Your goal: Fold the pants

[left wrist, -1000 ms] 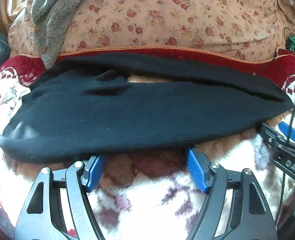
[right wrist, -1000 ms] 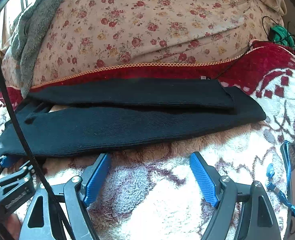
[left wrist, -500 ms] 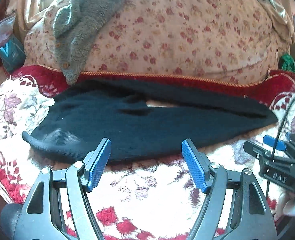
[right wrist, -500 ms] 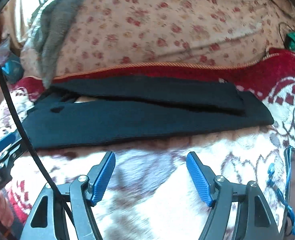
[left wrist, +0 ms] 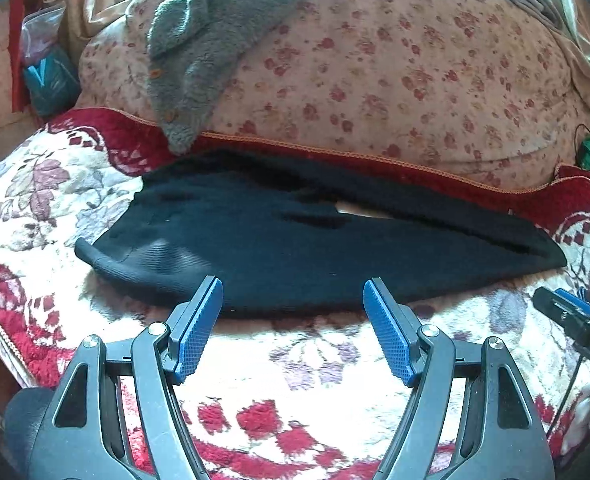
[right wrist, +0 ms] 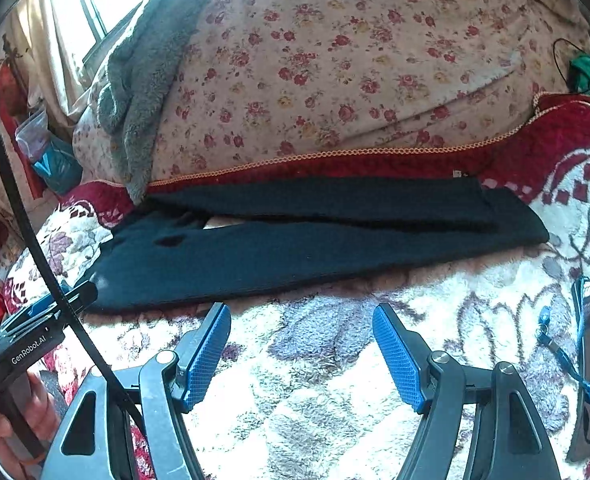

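- Right wrist view: white print "GenRobot.AI" reads on the black body of the left gripper, low at the left edge; a hand grips its handle.
- Left wrist view: white letters "DAS" on the black body of the right gripper at the right edge; the rest is cut off.
- Small white tag at the far edge of the pants in the right view; too small to read.
- Left gripper: blue ribbed pads spread wide, nothing between them, touching nothing. Tips sit just short of the near hem.
- Right gripper: jaws have just closed a little, yet blue pads are wide apart and empty, over bare blanket, short of the pants.
- Black knit pants lie flat and folded lengthwise on the white fleece blanket with red and mauve flowers, waistband left, leg ends right, far edge along the blanket's red border.
- Behind: large pink floral pillow, with a grey fuzzy garment draped over its left side.
- Blue cord lies on the blanket at right in the right view.
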Demonstrator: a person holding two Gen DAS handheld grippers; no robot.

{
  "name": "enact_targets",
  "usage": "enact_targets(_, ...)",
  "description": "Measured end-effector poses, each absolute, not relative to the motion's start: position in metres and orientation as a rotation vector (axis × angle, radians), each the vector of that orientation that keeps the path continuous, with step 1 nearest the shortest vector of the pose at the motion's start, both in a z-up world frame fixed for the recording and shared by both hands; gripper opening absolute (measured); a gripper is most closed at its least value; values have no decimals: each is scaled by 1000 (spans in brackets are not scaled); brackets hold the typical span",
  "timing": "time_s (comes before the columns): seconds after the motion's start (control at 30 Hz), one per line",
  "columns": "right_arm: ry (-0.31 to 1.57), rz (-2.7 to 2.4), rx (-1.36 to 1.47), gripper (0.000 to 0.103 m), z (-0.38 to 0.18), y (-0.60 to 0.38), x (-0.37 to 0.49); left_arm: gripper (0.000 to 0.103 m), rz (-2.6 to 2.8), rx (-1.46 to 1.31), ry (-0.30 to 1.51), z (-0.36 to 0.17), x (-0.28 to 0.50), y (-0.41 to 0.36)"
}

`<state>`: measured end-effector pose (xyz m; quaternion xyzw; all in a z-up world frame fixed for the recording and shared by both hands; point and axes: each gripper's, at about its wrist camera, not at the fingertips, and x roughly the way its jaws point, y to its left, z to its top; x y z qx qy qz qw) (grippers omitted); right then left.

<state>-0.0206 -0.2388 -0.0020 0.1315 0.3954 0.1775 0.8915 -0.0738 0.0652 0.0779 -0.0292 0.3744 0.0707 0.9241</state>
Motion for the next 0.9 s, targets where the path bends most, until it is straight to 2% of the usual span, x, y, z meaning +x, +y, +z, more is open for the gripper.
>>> enact_targets(0.4,871,336,309,72,-18,-249,-13,74,191,-126,825,62,-72,96)
enact_targets(0.9,918,285,492,72,-46,-288,13,74,282,-451,911,31,-62,167)
